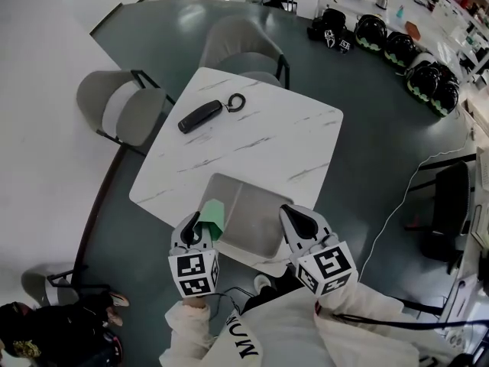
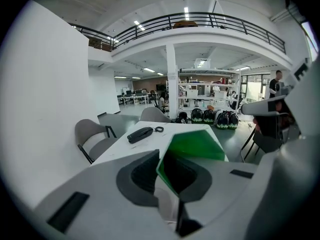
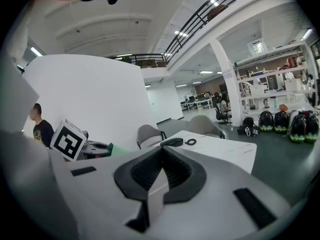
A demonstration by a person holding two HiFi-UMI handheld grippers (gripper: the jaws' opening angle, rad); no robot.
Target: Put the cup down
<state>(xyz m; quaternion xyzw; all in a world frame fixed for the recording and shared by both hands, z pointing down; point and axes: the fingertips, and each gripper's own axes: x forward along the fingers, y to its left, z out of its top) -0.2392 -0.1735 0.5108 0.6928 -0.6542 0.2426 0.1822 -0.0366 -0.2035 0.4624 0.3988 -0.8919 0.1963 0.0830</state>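
Observation:
My left gripper (image 1: 200,230) is shut on the wall of a green cup (image 1: 212,214), held just over the near left corner of a grey tray (image 1: 256,232). In the left gripper view the cup (image 2: 195,145) sits squeezed between the jaws of that gripper (image 2: 169,176), its dark inside towards the camera. The right gripper (image 1: 295,219) hovers over the tray's near right edge. In its own view the right gripper (image 3: 161,156) has its jaws together with nothing between them, and the green cup (image 3: 118,149) shows at the left.
The tray lies at the near edge of a white marble table (image 1: 275,140). A black phone handset with a coiled cord (image 1: 201,116) lies at the table's far side. Two grey chairs (image 1: 121,109) (image 1: 241,46) stand at the left and far sides.

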